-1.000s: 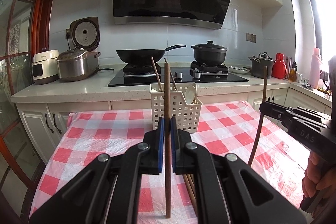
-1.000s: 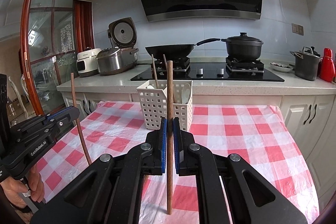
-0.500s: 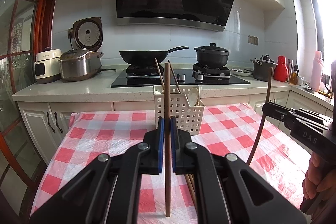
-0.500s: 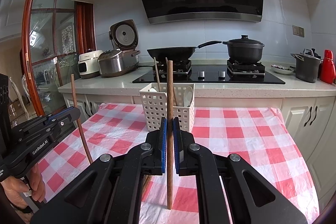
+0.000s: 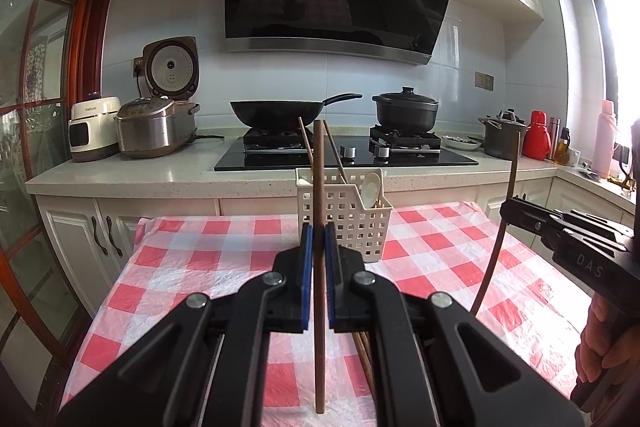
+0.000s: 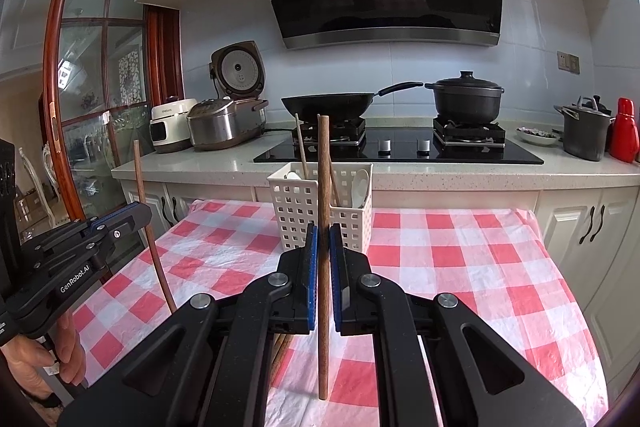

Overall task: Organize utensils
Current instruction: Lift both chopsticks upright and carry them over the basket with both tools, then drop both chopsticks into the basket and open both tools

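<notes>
Here the left gripper (image 5: 319,259) is clamped on a dark wooden chopstick (image 5: 319,187), its blue pads pressed to either side of the stick, which stands upright with its lower tip touching the red-and-white checked tablecloth (image 5: 192,259). The right gripper (image 6: 324,259) grips a second wooden chopstick (image 6: 323,167) the same way, upright, tip down on the cloth. Each gripper shows in the other's view: the right one at the right edge of the left view, the left one at the left edge of the right view, a hand (image 6: 44,359) wrapped round its handle.

Beyond both sticks, near the far edge of the table, stands a white perforated utensil basket (image 5: 352,223). It holds two slimmer chopsticks (image 5: 306,143) leaning out of its top and a pale spoon (image 5: 370,187) in the right-hand part. More brown sticks, probably chopsticks, lie on the cloth beneath the left gripper (image 5: 364,347), mostly hidden by its body.
</notes>
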Action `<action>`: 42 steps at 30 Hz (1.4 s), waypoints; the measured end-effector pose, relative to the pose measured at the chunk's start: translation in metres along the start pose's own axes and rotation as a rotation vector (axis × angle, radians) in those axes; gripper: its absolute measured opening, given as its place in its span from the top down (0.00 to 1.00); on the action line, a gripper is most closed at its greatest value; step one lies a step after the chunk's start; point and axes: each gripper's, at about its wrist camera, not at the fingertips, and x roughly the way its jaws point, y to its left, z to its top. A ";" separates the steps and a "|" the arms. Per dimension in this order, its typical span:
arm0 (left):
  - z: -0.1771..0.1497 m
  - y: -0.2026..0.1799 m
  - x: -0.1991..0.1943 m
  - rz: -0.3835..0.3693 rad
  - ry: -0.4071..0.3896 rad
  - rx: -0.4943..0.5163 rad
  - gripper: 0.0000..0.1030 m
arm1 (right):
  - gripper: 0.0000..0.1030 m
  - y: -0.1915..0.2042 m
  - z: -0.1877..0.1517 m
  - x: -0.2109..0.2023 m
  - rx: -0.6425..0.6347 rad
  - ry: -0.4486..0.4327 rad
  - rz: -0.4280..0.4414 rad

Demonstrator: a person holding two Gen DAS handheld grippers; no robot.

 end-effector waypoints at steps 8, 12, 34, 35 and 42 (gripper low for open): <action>0.004 -0.001 0.005 -0.006 0.008 0.002 0.94 | 0.93 0.000 0.001 0.007 -0.007 0.005 0.000; 0.010 -0.001 0.014 -0.010 0.008 0.004 0.94 | 0.93 -0.004 0.009 0.017 -0.007 -0.002 -0.001; 0.169 0.005 0.110 -0.058 -0.111 0.001 0.94 | 0.93 -0.036 0.129 0.103 -0.035 -0.062 0.007; 0.179 0.006 0.117 -0.059 -0.117 -0.003 0.94 | 0.93 -0.038 0.136 0.109 -0.032 -0.060 0.010; 0.219 0.016 0.162 -0.038 -0.135 -0.037 0.94 | 0.93 -0.045 0.165 0.154 -0.011 -0.054 0.019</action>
